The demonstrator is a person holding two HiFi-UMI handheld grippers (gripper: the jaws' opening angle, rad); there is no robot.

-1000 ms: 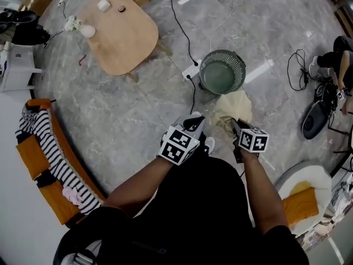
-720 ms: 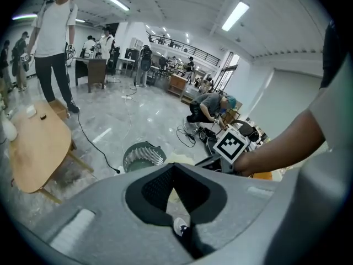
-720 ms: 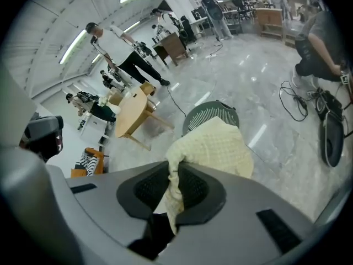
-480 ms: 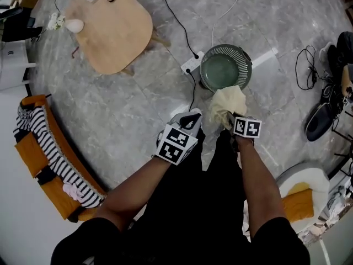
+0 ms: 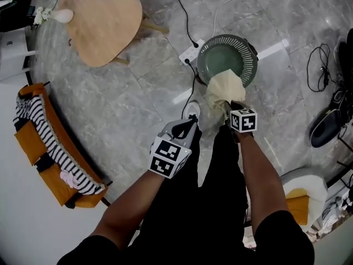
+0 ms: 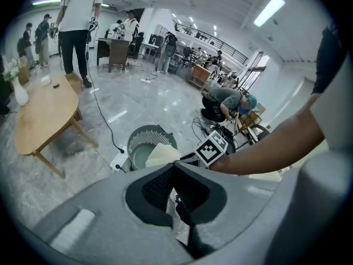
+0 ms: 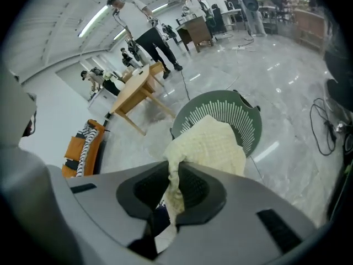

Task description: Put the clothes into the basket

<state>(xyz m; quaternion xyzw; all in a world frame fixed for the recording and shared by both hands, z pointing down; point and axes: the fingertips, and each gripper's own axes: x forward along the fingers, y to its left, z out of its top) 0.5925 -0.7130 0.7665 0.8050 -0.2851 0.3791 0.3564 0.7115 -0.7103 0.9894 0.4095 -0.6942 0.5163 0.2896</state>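
Closest in, the left claw [image 6: 174, 165] has its jaws drawn together with nothing between them; only a slit of floor and a white shoe [image 5: 192, 110] show past its pads. In the head view it hangs just off the person's dark trouser leg, well short of the basket.

The right claw [image 7: 175, 162] reaches further forward and is clamped on a cream waffle-knit cloth [image 7: 212, 145]. One bunched fold runs down between the two pads, and a tail of it hangs out below them. The rest billows ahead of the jaw tips in a rounded heap (wider than the claw itself). From above, the cloth [image 5: 223, 87] starts right at the right claw [image 5: 229, 107] and spreads away from it over the near rim of the green basket [image 5: 249, 65]. Whether it rests on that rim or hangs just clear of it cannot be told.

The basket has slotted walls, stands upright on the grey marble floor [image 5: 138, 98] and shows a bare bottom behind the cloth.

Just beside its far-left side lies a white power strip [image 5: 190, 52] with a black cable [image 5: 185, 15] running away from it.

Further off stands a rounded wooden bench [image 5: 99, 24]. Along the floor's left edge, against the white wall, sits an orange sofa [image 5: 30, 142] with a striped garment [image 5: 52, 148] draped on it.
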